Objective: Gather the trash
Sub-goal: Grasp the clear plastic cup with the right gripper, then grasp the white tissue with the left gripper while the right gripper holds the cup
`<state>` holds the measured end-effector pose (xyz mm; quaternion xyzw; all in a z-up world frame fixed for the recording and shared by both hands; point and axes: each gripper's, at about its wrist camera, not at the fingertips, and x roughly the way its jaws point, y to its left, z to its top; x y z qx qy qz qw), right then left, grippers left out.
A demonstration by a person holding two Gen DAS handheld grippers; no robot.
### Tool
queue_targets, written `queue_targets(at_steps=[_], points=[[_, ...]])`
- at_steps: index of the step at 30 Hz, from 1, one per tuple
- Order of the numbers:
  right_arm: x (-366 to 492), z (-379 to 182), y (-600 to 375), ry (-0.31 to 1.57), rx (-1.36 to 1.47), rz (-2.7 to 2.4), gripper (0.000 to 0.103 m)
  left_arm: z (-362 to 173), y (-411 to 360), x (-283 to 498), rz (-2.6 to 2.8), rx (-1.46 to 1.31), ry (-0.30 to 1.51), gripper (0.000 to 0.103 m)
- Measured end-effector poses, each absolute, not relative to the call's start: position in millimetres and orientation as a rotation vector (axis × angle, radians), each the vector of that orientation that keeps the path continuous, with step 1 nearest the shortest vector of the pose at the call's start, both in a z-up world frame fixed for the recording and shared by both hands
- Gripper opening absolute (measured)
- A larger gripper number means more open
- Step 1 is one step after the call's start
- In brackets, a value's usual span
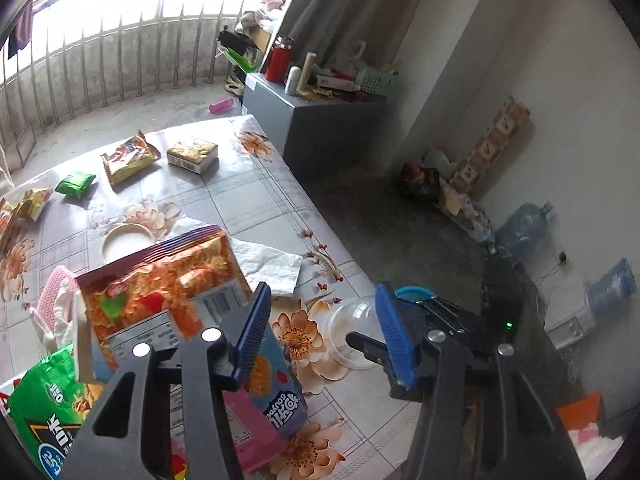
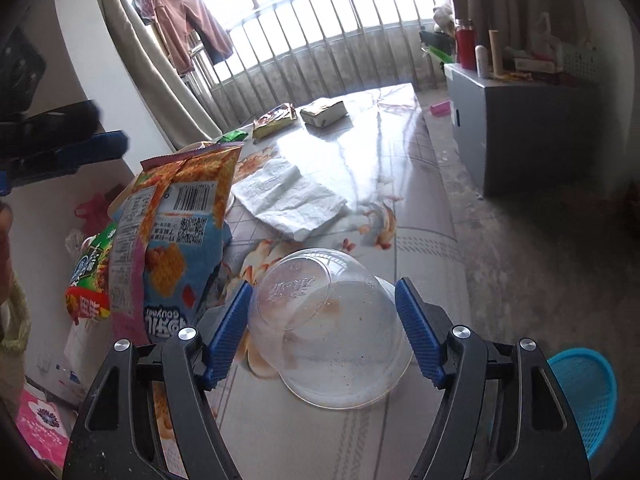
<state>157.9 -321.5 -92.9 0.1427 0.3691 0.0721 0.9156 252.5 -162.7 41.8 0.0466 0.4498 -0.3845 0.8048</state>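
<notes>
The right gripper [image 2: 322, 336] is spread wide around a tipped clear plastic bowl [image 2: 332, 332] at the table's near edge, not yet clenched. The left gripper [image 1: 322, 336] hangs released, empty, beside a heap of snack bags [image 1: 160, 304]. Much remains, I judge — tissue [image 2: 292, 200], far wrappers [image 1: 128, 158] — nothing visibly in the blue basket [image 2: 588, 392].

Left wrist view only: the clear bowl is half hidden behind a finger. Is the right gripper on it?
Observer: Not clamped. The right gripper is open, with its fingers straddling the clear bowl.
Operator: Bowl upright?
Observer: No, it lies tipped on the table, base uppermost.
Operator: Blue rim behind it, what is that?
Observer: A blue mesh basket, past the table edge and lower right of the right gripper.
</notes>
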Motion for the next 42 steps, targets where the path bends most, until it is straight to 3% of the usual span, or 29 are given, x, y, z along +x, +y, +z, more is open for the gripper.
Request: queue_targets(at_steps=[10, 18, 26, 36, 42], points=[[116, -92, -323, 0.745, 0.324, 0.14, 0.068, -35, -269, 306, -0.692, 0.411, 1.287, 0.053], [109, -97, -332, 0.728, 0.382, 0.152, 0.068, -74, -297, 332, -0.543, 0.564, 1.404, 0.053], [108, -99, -335, 0.721, 0.416, 0.166, 0.068, -86, -294, 338, -0.537, 0.567, 1.431, 0.052], [108, -100, -337, 0.714, 0.43, 0.169, 0.068, -81, -286, 346, -0.553, 0.519, 1.446, 0.028], [108, -99, -336, 0.714, 0.438, 0.171, 0.068, -79, -277, 353, -0.499, 0.554, 1.449, 0.032]])
